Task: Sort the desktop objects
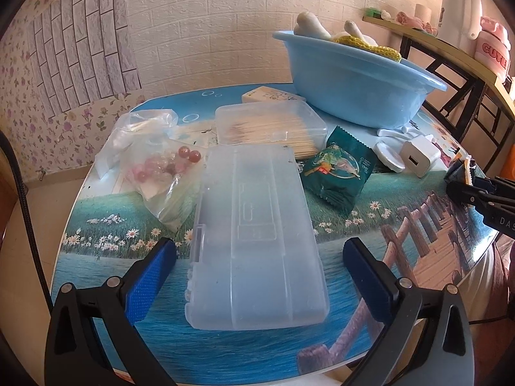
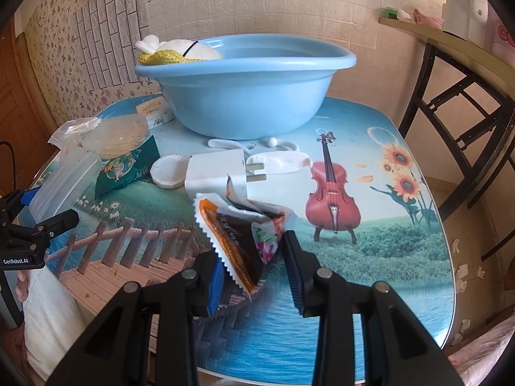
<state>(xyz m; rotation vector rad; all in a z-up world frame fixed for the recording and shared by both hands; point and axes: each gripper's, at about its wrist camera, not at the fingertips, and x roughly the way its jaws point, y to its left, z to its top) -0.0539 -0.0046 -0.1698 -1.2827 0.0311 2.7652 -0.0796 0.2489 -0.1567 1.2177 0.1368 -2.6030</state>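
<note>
Right now my right gripper (image 2: 254,276) is clenched on a crumpled orange-and-brown foil snack packet (image 2: 238,225), pinching its lower end near the front edge of the picture-printed round table (image 2: 402,289). My left gripper (image 1: 257,257) hangs released, its blue pads either side of a frosted clear plastic case (image 1: 257,238) near the front edge, not touching it.

Sorting looks barely begun, as I judge it. Into the light blue plastic basin (image 2: 251,109) at the back edge only some white items and a yellow mesh piece have gone. Left out on the table are a clear bag of red and pink beads (image 1: 154,164), a clear box of wooden sticks (image 1: 270,125), a dark green foil sachet (image 1: 338,170), a white plug charger (image 2: 219,170) and a white round puck (image 2: 169,170).
</note>
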